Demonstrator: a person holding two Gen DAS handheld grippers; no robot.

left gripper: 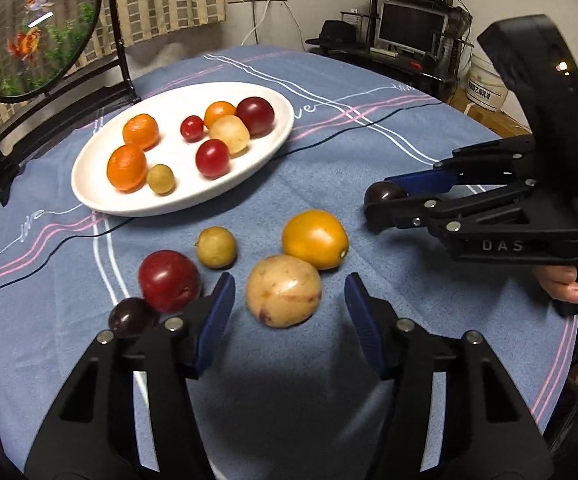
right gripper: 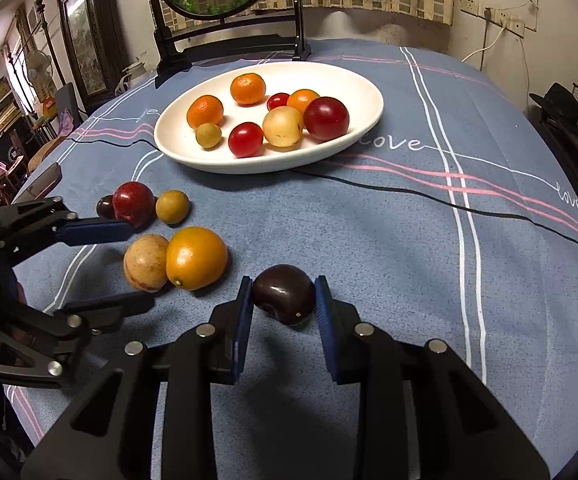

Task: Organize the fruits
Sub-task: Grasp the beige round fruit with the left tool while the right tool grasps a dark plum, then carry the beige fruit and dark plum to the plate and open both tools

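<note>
Fruits: in the left wrist view, your left tool (left gripper: 289, 304) has its pads apart with the tan fruit (left gripper: 284, 291) sitting between them on the desk (left gripper: 369, 152). A gap shows on both sides, so nothing is gripped yet. The yellow-orange fruit (left gripper: 315, 239) lies just beyond it, touching or nearly so. The red plum (left gripper: 169, 281) is just outside the left pad. The white plate (left gripper: 89, 176) lies ahead and to the left, already loaded with fruit. Your right tool (left gripper: 381, 200) comes in from the right with a dark plum (left gripper: 383, 193) at its tips.

Right wrist view: your right tool (right gripper: 283, 300) is clamped on the dark plum (right gripper: 283, 294), both pads pressing its sides, low over the desk. The plate (right gripper: 369, 84) lies straight ahead and slightly left, well apart. Your left tool (right gripper: 137, 264) brackets the tan fruit (right gripper: 145, 262) from the left edge. The right is loaded; probably carry forward to the plate next.
</note>
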